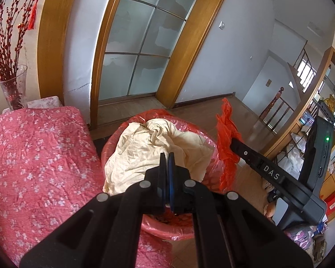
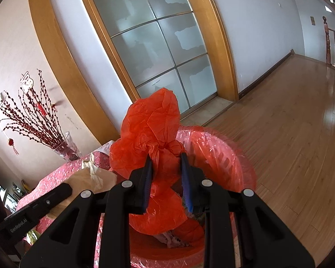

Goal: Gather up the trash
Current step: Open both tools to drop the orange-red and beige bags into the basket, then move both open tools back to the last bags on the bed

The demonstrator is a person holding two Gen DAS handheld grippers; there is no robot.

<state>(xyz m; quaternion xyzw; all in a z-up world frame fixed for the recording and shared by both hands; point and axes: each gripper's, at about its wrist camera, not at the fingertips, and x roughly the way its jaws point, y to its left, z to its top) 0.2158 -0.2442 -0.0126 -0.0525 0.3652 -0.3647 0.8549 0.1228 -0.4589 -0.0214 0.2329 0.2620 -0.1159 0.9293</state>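
A round bin [image 1: 203,138] lined with a red plastic bag stands on the wooden floor beside a pink flowered table. Crumpled cream paper [image 1: 154,147] fills the bin's top. My left gripper [image 1: 167,156] is shut, its tips over the paper; whether it pinches paper I cannot tell. My right gripper [image 2: 165,163] is shut on a bunched red bag edge [image 2: 151,120], held up above the bin [image 2: 223,149]. That raised red edge [image 1: 225,129] and the right gripper's body also show in the left wrist view. The left gripper's body [image 2: 38,203] shows at the left in the right wrist view.
The pink flowered table [image 1: 33,156] is left of the bin, with a glass vase of red branches [image 1: 13,89]. A frosted glass door [image 1: 140,44] in a wooden frame is behind. Wooden floor [image 2: 290,134] stretches right toward a stair railing [image 1: 277,107] and shelves.
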